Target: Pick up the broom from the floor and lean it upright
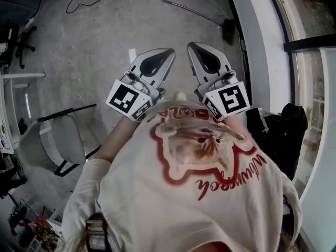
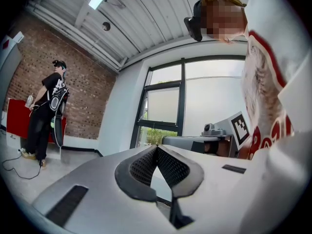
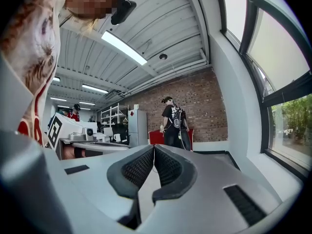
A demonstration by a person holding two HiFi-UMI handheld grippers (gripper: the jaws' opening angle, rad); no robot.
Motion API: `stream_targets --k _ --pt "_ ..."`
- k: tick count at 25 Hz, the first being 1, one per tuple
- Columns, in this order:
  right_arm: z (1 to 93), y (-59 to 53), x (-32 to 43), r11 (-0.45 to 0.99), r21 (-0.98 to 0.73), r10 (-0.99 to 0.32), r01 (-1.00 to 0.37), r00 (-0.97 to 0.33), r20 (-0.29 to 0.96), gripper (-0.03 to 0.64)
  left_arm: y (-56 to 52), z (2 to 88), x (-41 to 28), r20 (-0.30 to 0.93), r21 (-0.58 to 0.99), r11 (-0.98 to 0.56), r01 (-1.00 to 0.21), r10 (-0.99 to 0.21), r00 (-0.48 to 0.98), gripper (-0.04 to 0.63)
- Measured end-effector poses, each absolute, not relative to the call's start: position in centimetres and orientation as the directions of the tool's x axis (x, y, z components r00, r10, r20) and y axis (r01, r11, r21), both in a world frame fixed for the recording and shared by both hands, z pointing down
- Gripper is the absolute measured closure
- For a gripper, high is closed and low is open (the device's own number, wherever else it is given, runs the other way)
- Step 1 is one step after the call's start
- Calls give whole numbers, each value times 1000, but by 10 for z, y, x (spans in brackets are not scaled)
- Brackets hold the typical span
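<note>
My left gripper (image 1: 167, 53) is closed on nothing and held level at my chest, and my right gripper (image 1: 193, 47) beside it is likewise pinched empty. The broom (image 1: 199, 16) lies on the floor (image 1: 105, 46), far right by the wall (image 1: 257, 46), likely beyond reach from here.

Right gripper (image 3: 153, 149), jaws together and empty, before a distant person (image 3: 173, 122) and brick wall (image 3: 209, 108).

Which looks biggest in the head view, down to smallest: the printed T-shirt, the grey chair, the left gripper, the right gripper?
1. The printed T-shirt, though it is nearest the camera.
2. The grey chair.
3. The left gripper and right gripper look alike; I would not rank them.
</note>
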State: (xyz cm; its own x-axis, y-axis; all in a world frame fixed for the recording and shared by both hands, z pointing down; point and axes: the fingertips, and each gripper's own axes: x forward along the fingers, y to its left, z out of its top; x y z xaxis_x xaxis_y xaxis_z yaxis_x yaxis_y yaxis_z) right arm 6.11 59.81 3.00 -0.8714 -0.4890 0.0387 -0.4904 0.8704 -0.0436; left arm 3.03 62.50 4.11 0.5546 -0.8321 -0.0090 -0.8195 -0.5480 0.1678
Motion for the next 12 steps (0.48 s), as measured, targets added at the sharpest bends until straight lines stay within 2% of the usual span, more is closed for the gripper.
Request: stream_targets --k 12 --pt "39 570 108 867 -80 -491 -491 -871 26 592 607 43 73 -18 164 -521 -838 -851 525 577"
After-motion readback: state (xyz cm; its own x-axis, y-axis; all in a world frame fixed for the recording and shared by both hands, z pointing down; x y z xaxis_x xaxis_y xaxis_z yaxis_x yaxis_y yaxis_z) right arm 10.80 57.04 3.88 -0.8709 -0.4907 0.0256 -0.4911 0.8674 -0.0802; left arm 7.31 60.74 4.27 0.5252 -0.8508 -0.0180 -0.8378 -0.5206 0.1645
